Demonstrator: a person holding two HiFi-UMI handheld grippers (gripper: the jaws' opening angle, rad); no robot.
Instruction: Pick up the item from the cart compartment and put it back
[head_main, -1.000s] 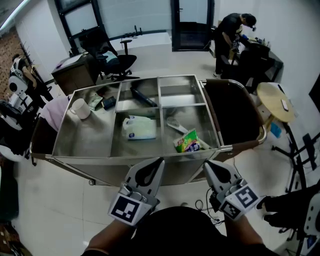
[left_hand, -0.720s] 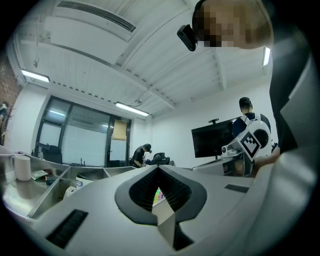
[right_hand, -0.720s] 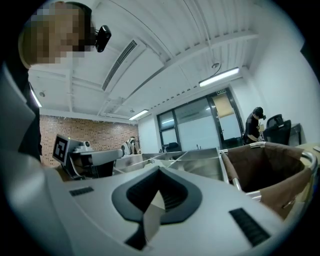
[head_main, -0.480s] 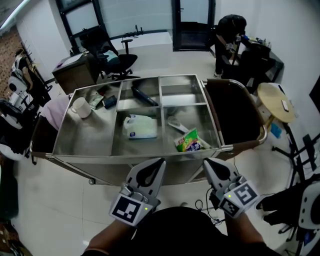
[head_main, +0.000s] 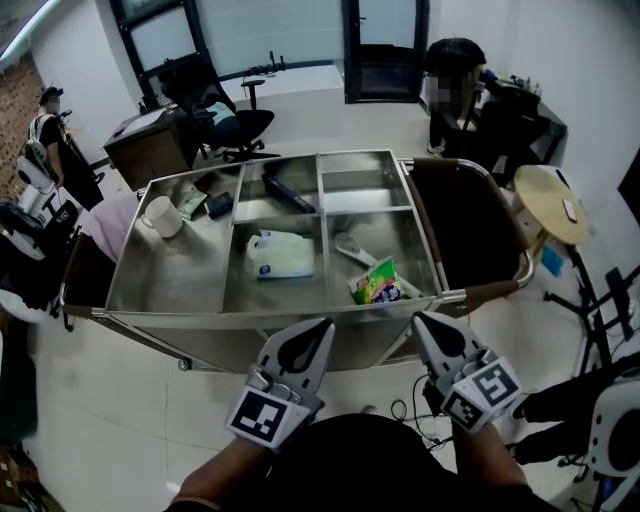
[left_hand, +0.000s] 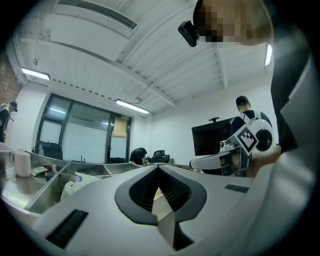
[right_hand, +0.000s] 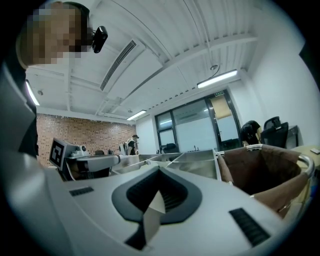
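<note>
A steel cart (head_main: 300, 318) with several compartments stands in front of me. Its front middle compartment holds a white jug (head_main: 280, 254). The front right one holds a green snack packet (head_main: 374, 282) and a white item (head_main: 350, 250). A black tool (head_main: 288, 193) lies in the back middle compartment, and a white mug (head_main: 160, 216) stands at the left. My left gripper (head_main: 322, 326) and right gripper (head_main: 422, 320) hover side by side before the cart's front edge, both shut and holding nothing. The left gripper (left_hand: 159, 167) and the right gripper (right_hand: 159, 170) each show their tips together in their own views.
A brown fabric bag (head_main: 470, 225) hangs at the cart's right end. A round wooden stool (head_main: 552, 203) and black stands (head_main: 600, 300) are at the right. An office chair (head_main: 225, 115) and a desk stand behind the cart. A person (head_main: 455, 85) stands at the back right.
Both grippers have barely shifted and stay shut. The person at the back has straightened up a little. Nothing in the cart has moved.
</note>
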